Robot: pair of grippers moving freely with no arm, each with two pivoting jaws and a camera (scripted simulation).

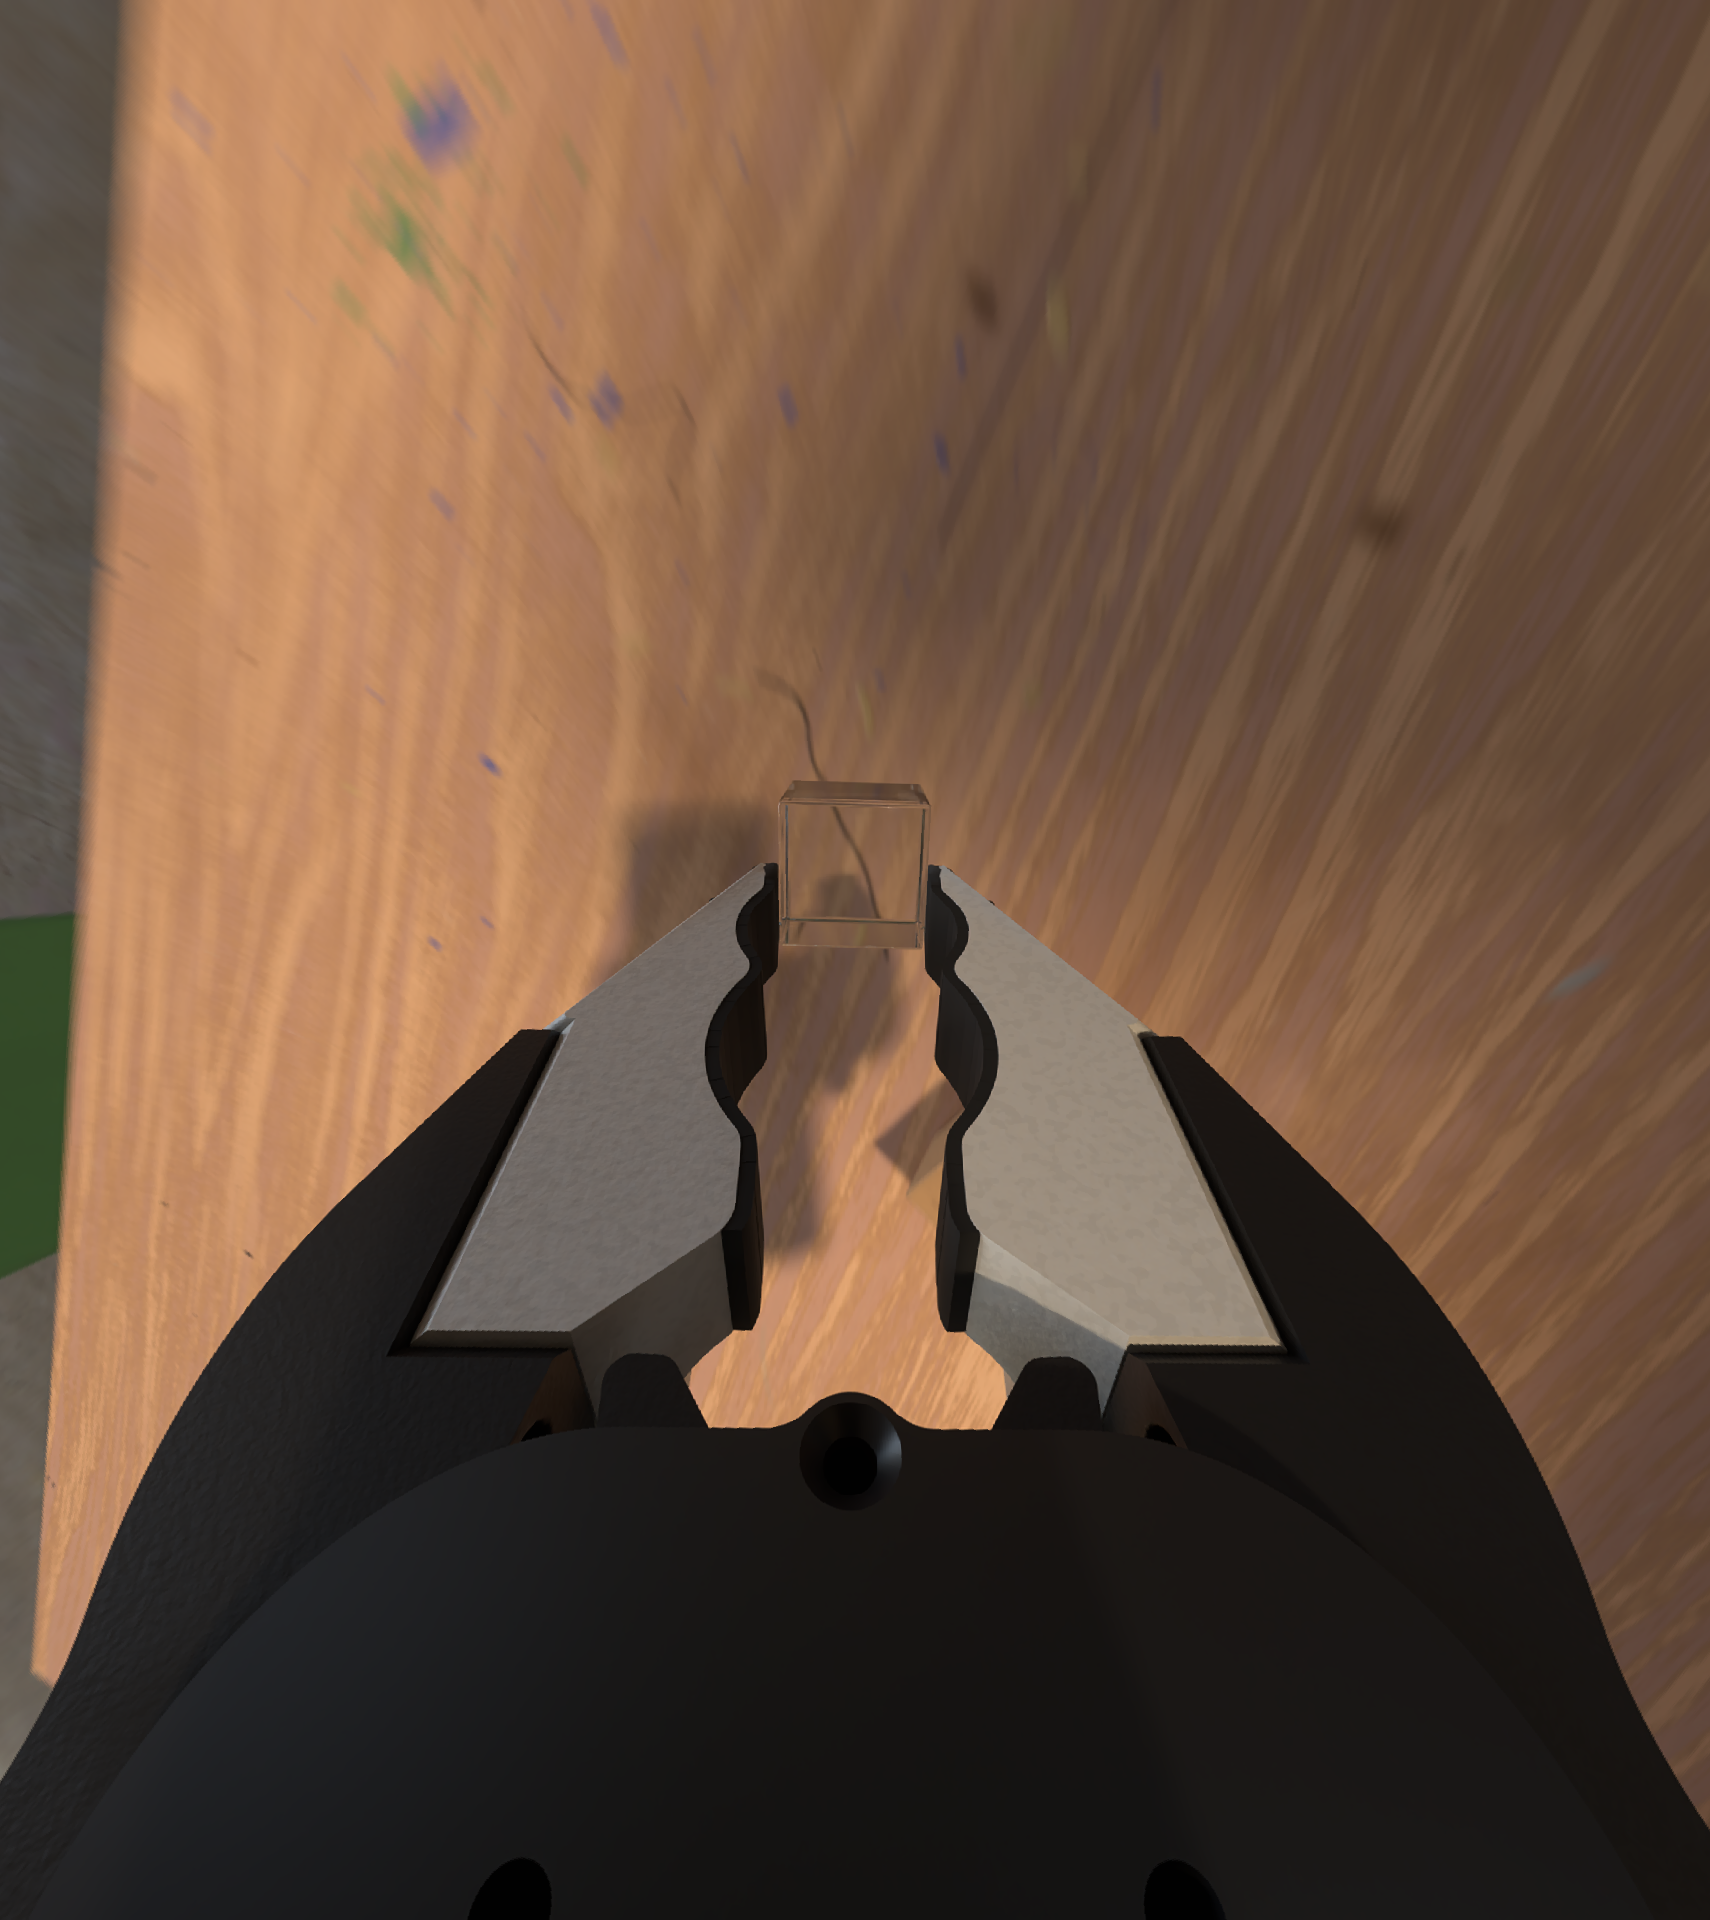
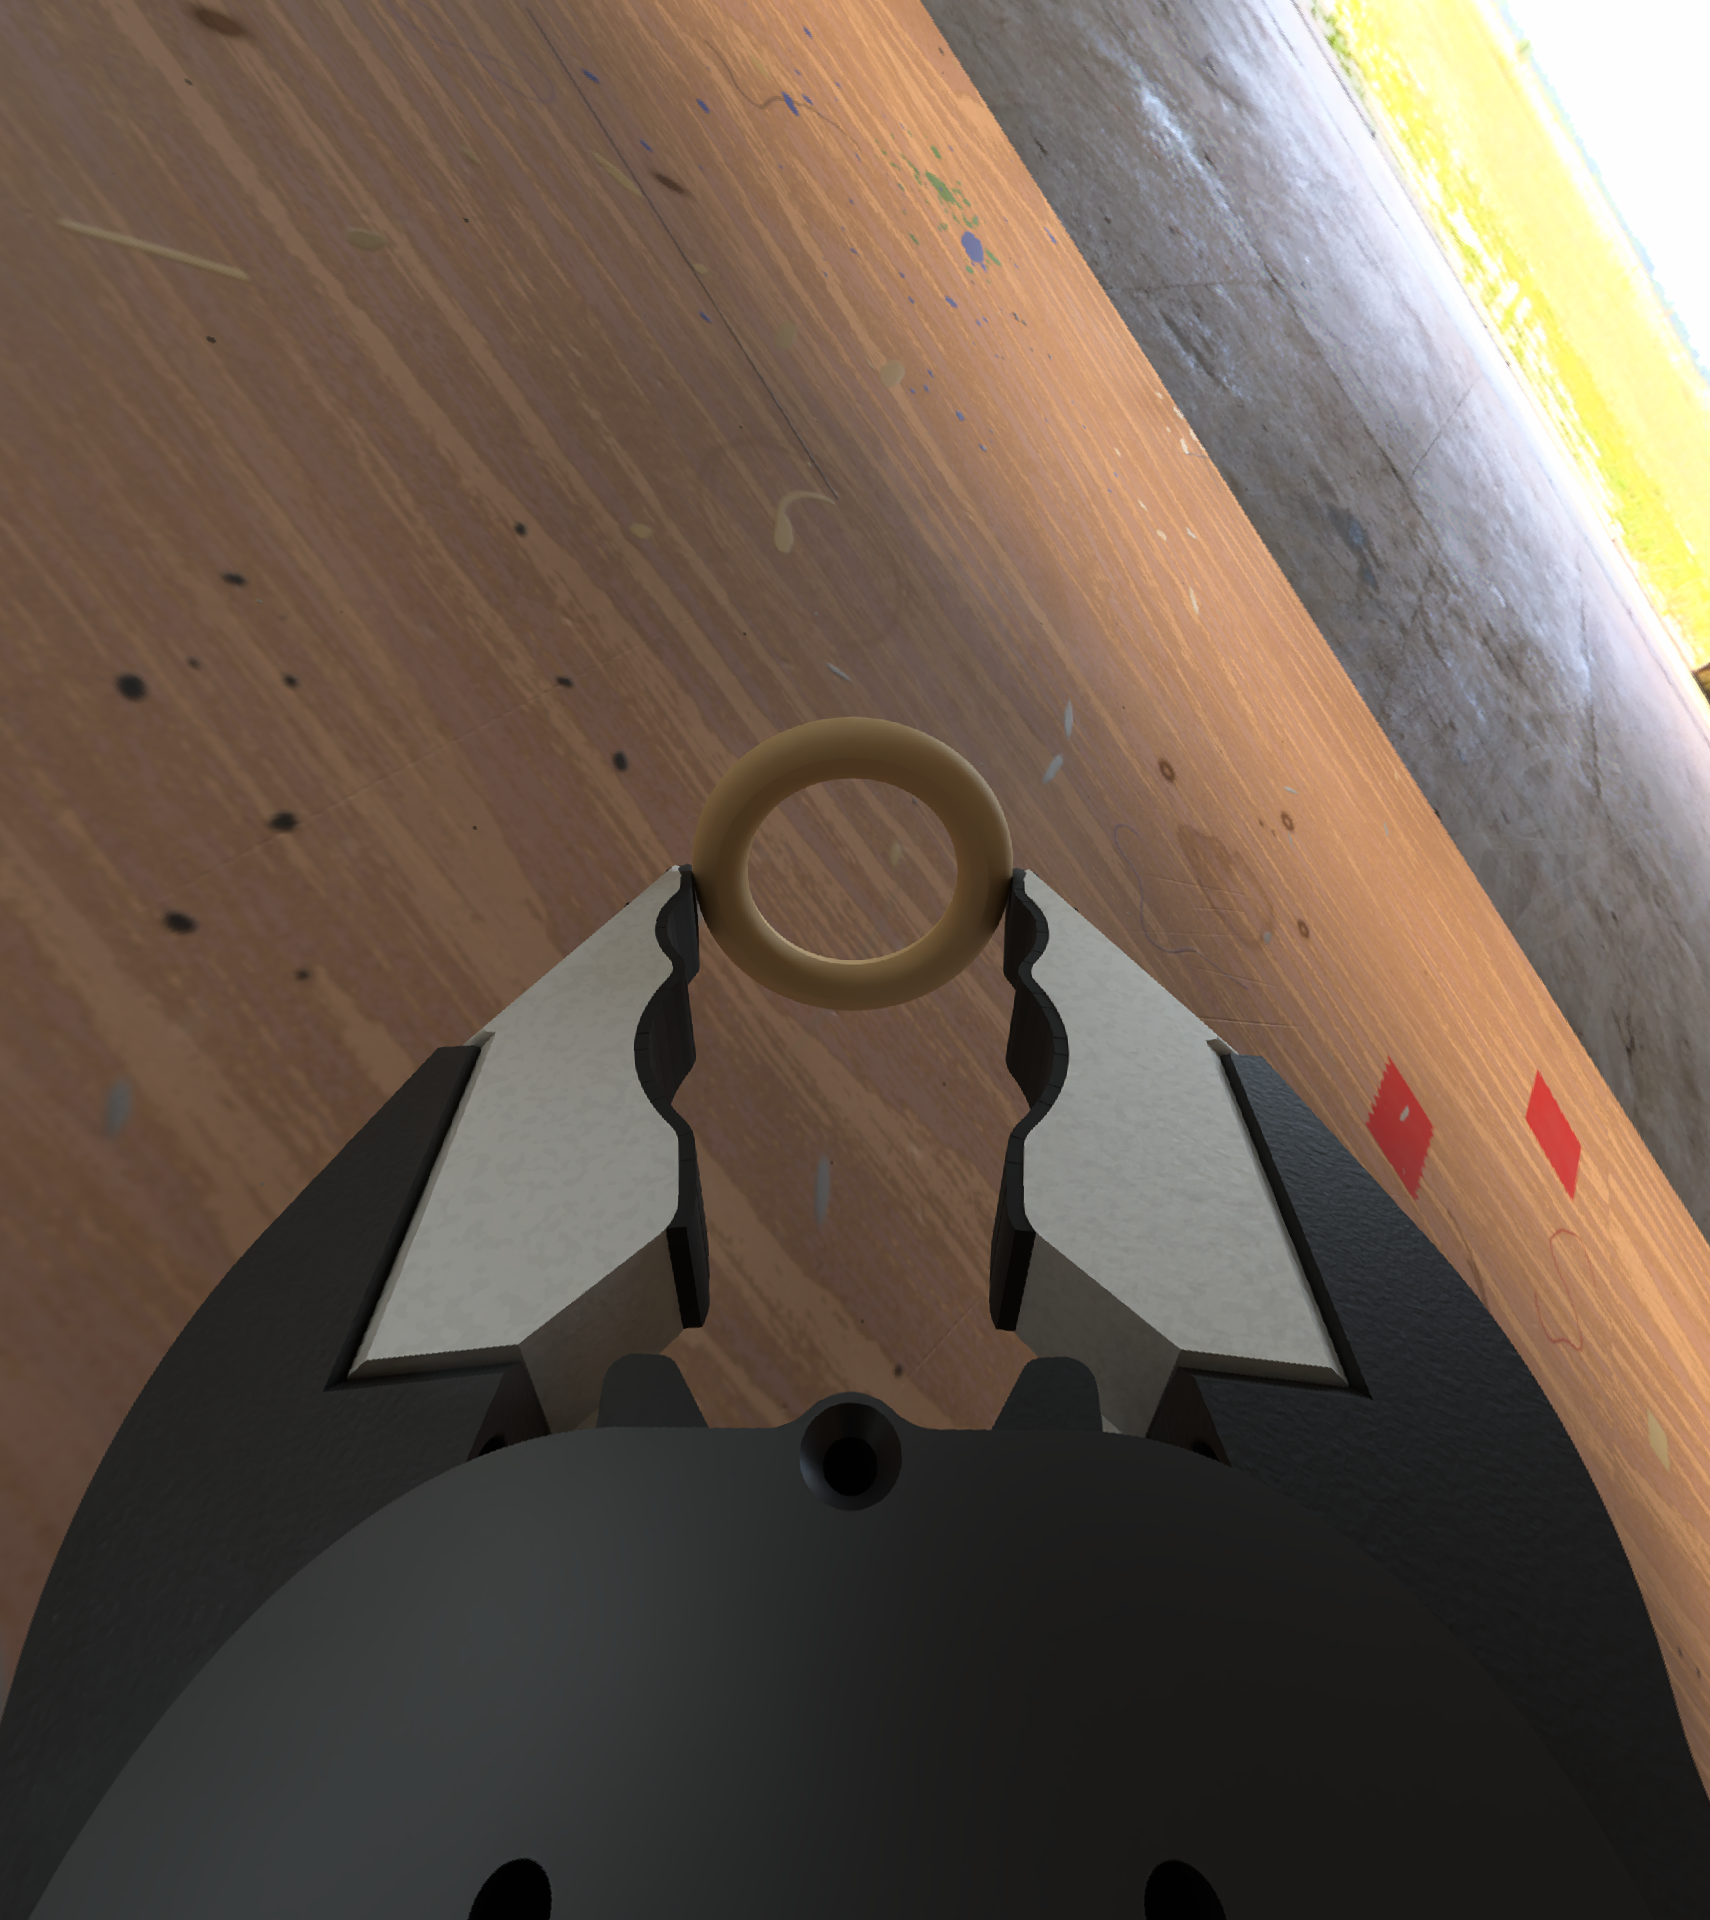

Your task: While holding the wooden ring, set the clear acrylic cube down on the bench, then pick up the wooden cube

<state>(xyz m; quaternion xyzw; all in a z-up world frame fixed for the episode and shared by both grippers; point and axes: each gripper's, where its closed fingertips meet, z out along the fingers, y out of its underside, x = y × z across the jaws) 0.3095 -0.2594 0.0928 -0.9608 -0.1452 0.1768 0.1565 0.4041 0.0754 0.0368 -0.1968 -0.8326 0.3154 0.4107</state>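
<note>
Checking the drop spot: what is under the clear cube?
Through the clear cube only bare bench wood and a thin dark scratch show. The left tool grips its sides. Whether it touches the bench cannot be told.

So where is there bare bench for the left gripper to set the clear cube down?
Nearly everywhere: the bench ahead of the clear acrylic cube and to its right shows only paint flecks. Leftward it ends at a bench edge. Nothing crowds it; the wooden cube is not in view.

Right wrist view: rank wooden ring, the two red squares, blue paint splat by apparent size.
1. wooden ring, pinched at the right gripper tips, nearest the camera, so it looks largest.
2. left red square and right red square: about alike, no ranking.
3. blue paint splat, smallest, farthest.
</note>
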